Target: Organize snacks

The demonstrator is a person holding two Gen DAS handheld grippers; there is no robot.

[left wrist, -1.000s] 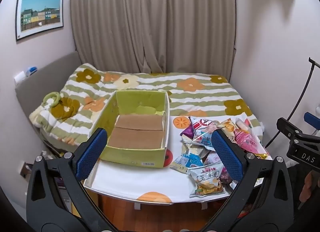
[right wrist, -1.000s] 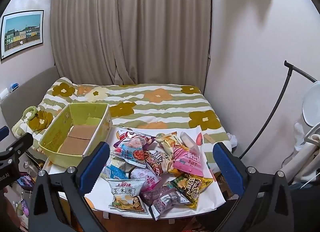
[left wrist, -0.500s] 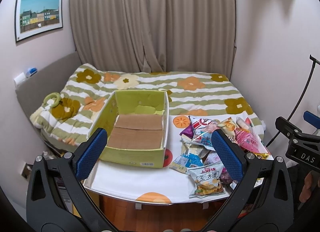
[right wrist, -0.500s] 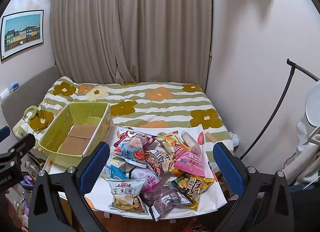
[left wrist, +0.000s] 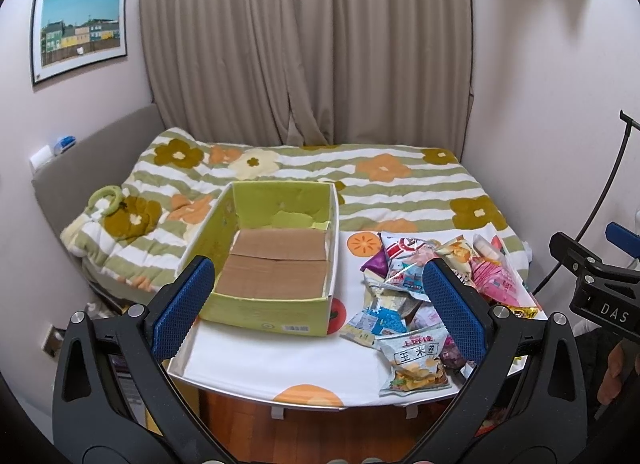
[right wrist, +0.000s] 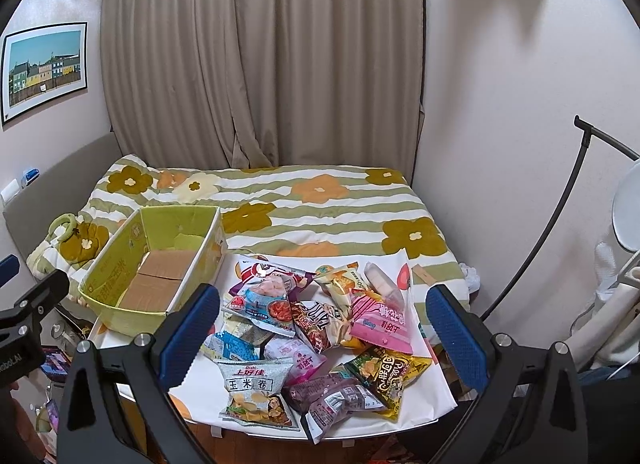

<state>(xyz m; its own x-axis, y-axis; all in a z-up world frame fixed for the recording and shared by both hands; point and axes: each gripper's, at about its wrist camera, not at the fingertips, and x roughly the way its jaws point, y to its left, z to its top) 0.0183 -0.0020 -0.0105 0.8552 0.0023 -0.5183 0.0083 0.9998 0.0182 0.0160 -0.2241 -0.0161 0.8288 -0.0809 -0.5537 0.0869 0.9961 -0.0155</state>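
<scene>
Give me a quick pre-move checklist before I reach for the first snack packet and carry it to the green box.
1. Green cardboard box open and with room: ok, only its brown cardboard floor shows inside.
2. Right gripper open and free: ok, jaws wide apart, nothing between them.
3. Left gripper open and free: ok, nothing held.
4. Snack pile on the table, right of the box: ok, but the packets overlap.
5. Easy first pick: ok, the corn roll packet lies at the near edge, mostly uncovered.
6. Packets near the table edge: cannot tell whether the purple packet overhangs.
</scene>
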